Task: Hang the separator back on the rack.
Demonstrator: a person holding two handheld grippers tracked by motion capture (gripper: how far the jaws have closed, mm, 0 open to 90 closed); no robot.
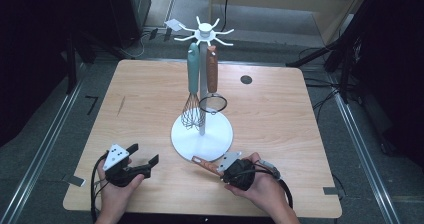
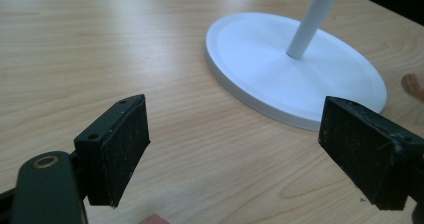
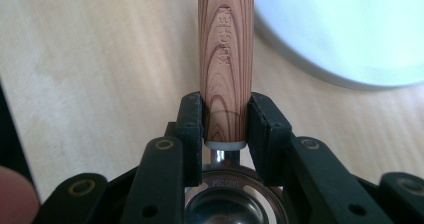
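Your bench (image 1: 140, 109): pale wood grain, with a dark round hole (image 1: 246, 79) near its far right corner. Centre of the bench, a white rack (image 1: 202, 134) on a round base, with a thin upright post and spoked hooks at its top. From those hooks hang a teal-handled whisk (image 1: 192, 91) and, just beside it, a wood-handled strainer (image 1: 212, 84); the strainer's mesh ring is level with the whisk wires. Grey floor around you.
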